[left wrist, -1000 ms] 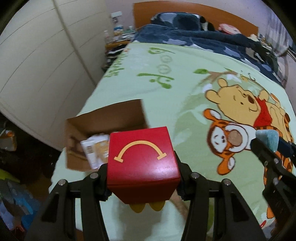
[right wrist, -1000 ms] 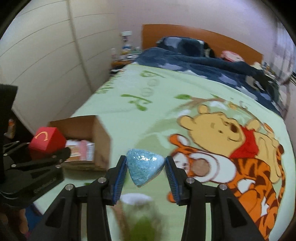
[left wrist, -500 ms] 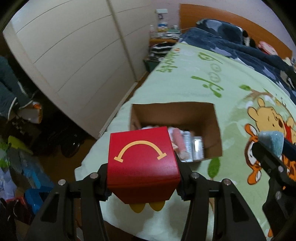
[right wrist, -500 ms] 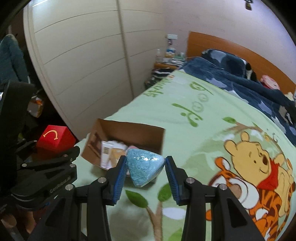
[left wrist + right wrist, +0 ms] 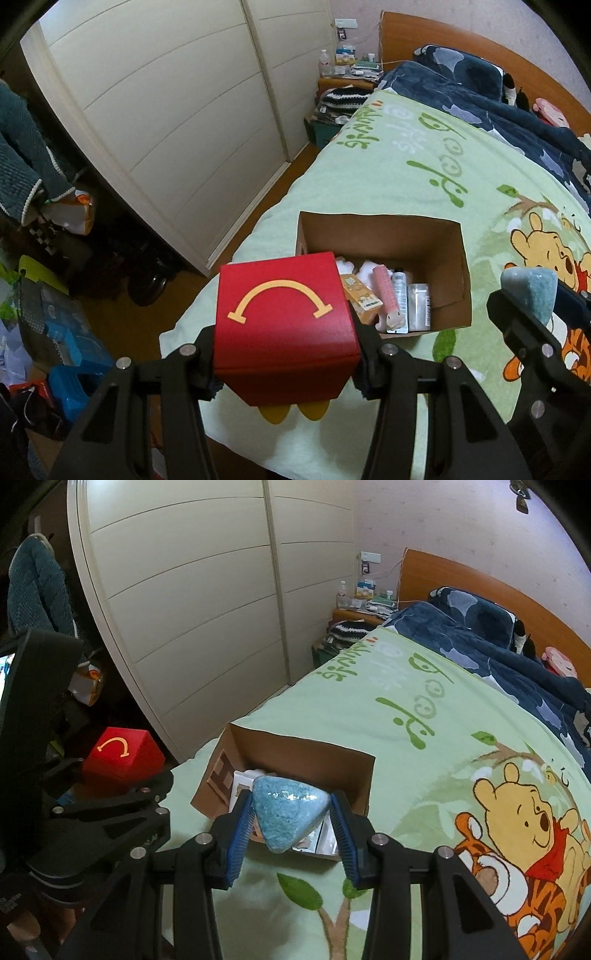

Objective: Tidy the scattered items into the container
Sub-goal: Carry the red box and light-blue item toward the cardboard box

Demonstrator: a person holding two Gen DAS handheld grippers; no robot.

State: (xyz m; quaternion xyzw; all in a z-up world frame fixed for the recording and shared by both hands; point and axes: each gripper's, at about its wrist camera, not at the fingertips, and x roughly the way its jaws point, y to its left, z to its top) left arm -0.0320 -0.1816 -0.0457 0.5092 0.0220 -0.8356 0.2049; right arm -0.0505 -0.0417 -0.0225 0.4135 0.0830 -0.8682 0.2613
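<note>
The left hand-held gripper (image 5: pixel 284 363) is clamped on a red cardboard box with a yellow curved arrow on top (image 5: pixel 282 325); both black fingers press its sides. The box hangs in the air just off the bed's near left corner, beside the open container and not inside it.

The right hand-held gripper (image 5: pixel 291 827) pinches a light-blue, rough-textured triangular block (image 5: pixel 290 818) between its blue-padded fingers, point facing down. In the right wrist view the block sits above the near wall of the container.

The container is an open brown cardboard box (image 5: pixel 384 236), resting on the green cartoon-print blanket (image 5: pixel 424 166) near the bed's left edge, close to the foot corner. Inside lie a pink ridged tube (image 5: pixel 386 291), an orange-and-white carton (image 5: pixel 360 299), a clear plastic pack (image 5: pixel 419 310) & other small packets too cramped to tell apart.

Past the blanket, toward the wooden headboard (image 5: pixel 480 587), lies a dark blue duvet (image 5: pixel 480 650). White sliding wardrobe doors (image 5: pixel 166 110) run along the bed's left side.
</note>
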